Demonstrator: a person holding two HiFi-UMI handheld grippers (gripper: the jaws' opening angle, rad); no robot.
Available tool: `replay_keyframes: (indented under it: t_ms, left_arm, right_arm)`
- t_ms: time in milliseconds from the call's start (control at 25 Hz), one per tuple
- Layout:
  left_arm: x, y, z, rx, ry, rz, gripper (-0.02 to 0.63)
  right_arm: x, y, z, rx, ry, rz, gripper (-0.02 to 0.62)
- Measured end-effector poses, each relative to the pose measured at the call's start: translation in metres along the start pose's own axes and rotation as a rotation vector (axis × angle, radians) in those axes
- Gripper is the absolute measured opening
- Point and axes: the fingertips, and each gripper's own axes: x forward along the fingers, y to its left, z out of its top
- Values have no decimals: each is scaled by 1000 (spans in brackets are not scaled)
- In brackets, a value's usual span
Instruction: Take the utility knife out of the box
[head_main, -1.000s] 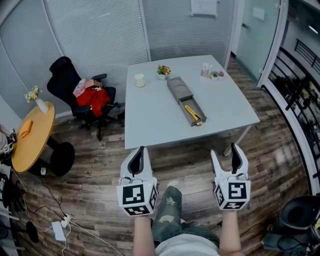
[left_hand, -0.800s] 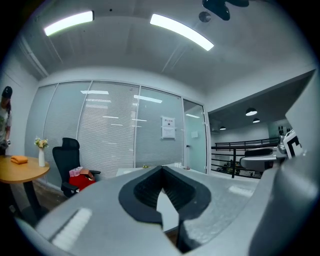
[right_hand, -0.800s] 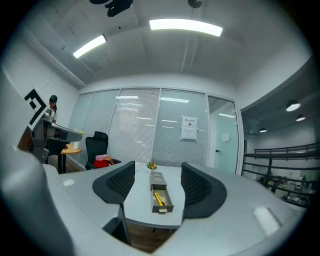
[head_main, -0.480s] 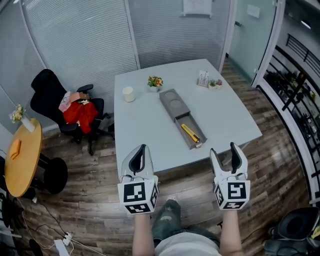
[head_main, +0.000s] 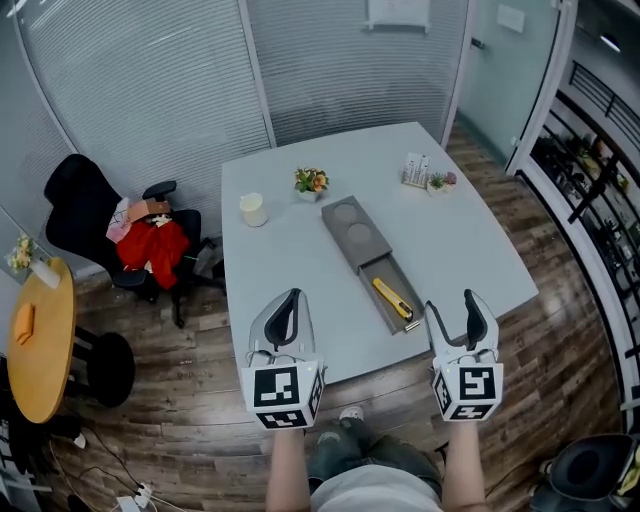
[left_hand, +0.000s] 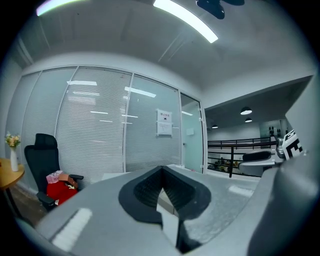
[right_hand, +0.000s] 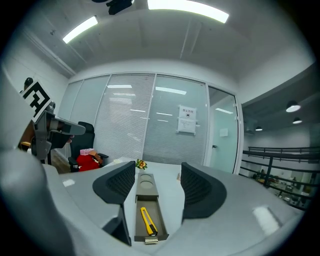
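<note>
The utility knife (head_main: 393, 298) is seen lying in the open tray of the box (head_main: 352, 232) on the counter (head_main: 290, 270), seemingly untouched, so the whole lift is left to be done, with the fingers of the right gripper (head_main: 453, 308) held apart and empty and those of the left gripper (head_main: 285, 302) pressed together.
</note>
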Motion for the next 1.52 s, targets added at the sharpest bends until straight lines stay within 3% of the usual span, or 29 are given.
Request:
replay_keyframes:
  t_ms: [560,1080,1520]
  left_arm:
    - [49,22,-32,-25,94,3,0]
    - [102,18,-77,-63,224,27,0]
    - [124,14,-130,-102,346,62,0]
  right_arm:
    - [63,10,-26,-33,103,59,308]
    - [127,14,-71,-93,239,220,296]
    - [157,28,-135,-134,399,360,279]
